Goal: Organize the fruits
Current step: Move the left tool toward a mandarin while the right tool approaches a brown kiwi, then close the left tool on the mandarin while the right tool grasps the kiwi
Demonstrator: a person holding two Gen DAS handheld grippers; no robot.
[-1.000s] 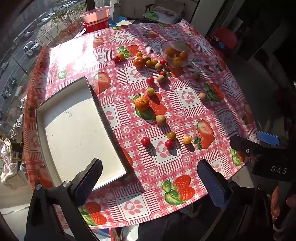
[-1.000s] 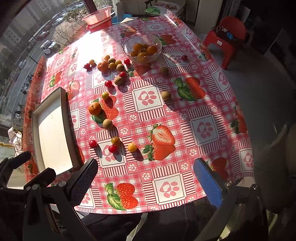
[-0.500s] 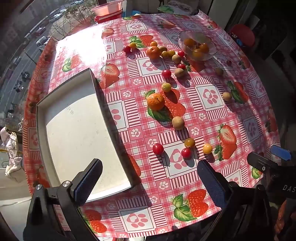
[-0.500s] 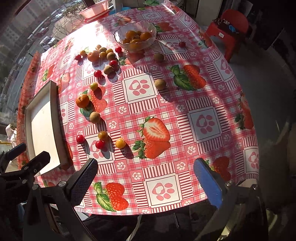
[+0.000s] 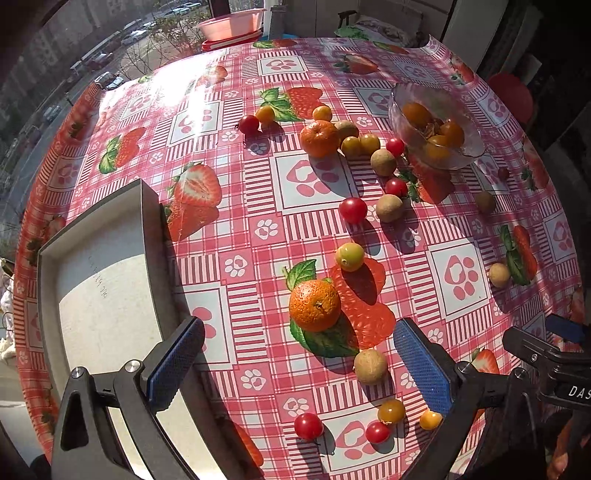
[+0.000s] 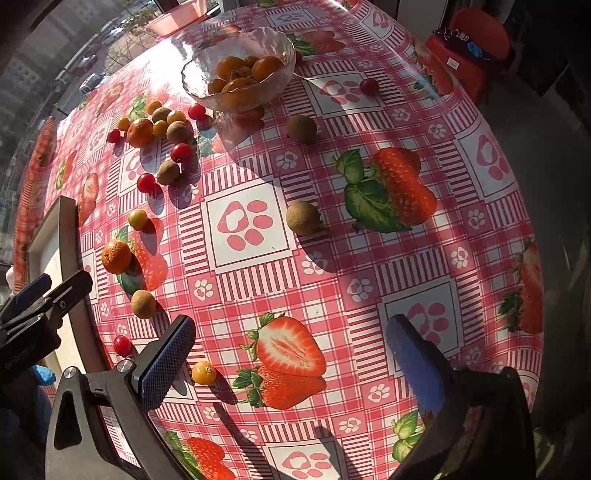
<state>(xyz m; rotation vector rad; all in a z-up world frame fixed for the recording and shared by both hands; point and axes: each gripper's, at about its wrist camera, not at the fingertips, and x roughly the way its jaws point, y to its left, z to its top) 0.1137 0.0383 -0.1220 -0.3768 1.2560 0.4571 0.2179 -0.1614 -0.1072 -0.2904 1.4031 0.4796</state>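
Observation:
Loose fruit lies scattered on a strawberry-print tablecloth: a near mandarin (image 5: 314, 305), a far mandarin (image 5: 319, 138), a brown longan (image 5: 370, 366), cherry tomatoes (image 5: 352, 210) and small yellow fruits. A glass bowl (image 5: 436, 125) holds several orange fruits; it also shows in the right wrist view (image 6: 240, 70). An empty metal tray (image 5: 103, 295) lies at the left. My left gripper (image 5: 295, 365) is open and empty, above the near mandarin and longan. My right gripper (image 6: 291, 365) is open and empty over the table's near part, with a small yellow fruit (image 6: 203, 373) by its left finger.
A pink basin (image 5: 231, 24) stands beyond the table's far edge. A red stool (image 6: 469, 40) stands on the floor at the right. Two longans (image 6: 303, 218) lie apart near the table's middle. The right gripper shows at the right edge of the left wrist view (image 5: 546, 354).
Both grippers have moved forward and lower over the table, so the fruit looks larger and nearer. Both stay open. No fruit has moved.

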